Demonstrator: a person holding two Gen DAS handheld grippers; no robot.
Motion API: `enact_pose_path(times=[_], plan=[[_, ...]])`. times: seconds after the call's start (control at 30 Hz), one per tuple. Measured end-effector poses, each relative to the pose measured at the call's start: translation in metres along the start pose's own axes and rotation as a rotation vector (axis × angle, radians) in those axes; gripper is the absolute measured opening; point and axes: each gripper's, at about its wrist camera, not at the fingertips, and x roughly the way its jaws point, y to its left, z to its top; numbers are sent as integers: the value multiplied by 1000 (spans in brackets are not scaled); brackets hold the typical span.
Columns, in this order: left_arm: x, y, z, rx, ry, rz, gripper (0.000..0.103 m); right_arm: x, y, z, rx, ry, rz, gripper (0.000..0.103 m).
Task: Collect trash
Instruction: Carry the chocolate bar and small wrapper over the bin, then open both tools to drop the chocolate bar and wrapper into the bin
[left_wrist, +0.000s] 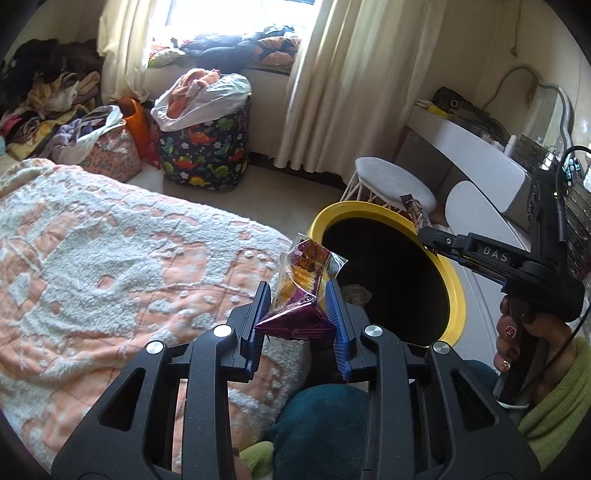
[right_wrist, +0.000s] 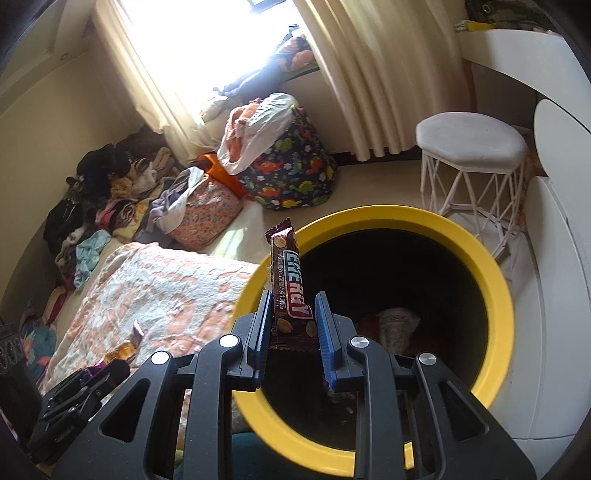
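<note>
Left gripper (left_wrist: 299, 314) is pinching a purple snack bag (left_wrist: 301, 291) btwn its blue pads: bag is crumpled, its long axis running up and away from the jaws, clear top end tipped toward the yellow-rimmed bin (left_wrist: 456, 291), folded purple bottom end sitting low at the pad roots. Bag hangs over the edge of the bed, w/ the pink-and-white blanket (left_wrist: 110, 266) under and to the left, bin mouth just beside it on the right.

Right gripper (right_wrist: 291, 325) is clamped on a brown energy bar wrapper (right_wrist: 290, 291). Wrapper stands nearly upright, long axis along the fingers, crimped top end pointing up and leaning a bit left, bottom end down btwn the pads. It's held over the near-left part of the bin's yellow rim (right_wrist: 495, 273), so right above the dark opening. Some crumpled pale trash (right_wrist: 397, 325) already lies at the bottom inside.

From the left wrist view the right gripper (left_wrist: 424, 232) reaches in from the right over the far side of the rim, a hand (left_wrist: 517, 343) w/ painted nails round its handle, green sleeve (left_wrist: 557, 398) behind.

White wire stool (right_wrist: 472, 147) stands just beyond the bin; dino-print basket (right_wrist: 291, 173) w/ a plastic bag of clothes is by the curtain (right_wrist: 373, 74). Clothes pile (right_wrist: 110, 192) well off at the bed's far end.
</note>
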Motion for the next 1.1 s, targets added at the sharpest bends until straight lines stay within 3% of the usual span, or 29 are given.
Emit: enact_pose_path(times=[0.3, 0.73, 0.9, 1.1], plan=[[24, -32, 8, 59, 23, -40, 24, 3, -40, 0, 92, 15, -53, 23], [80, -58, 13, 95, 106, -84, 25, 10, -65, -6, 183, 55, -76, 25], [97, -64, 13, 104, 133, -87, 25, 8, -73, -5, 218, 56, -83, 41], [111, -69, 12, 108, 158, -94, 27, -2, -78, -3, 234, 42, -100, 47]])
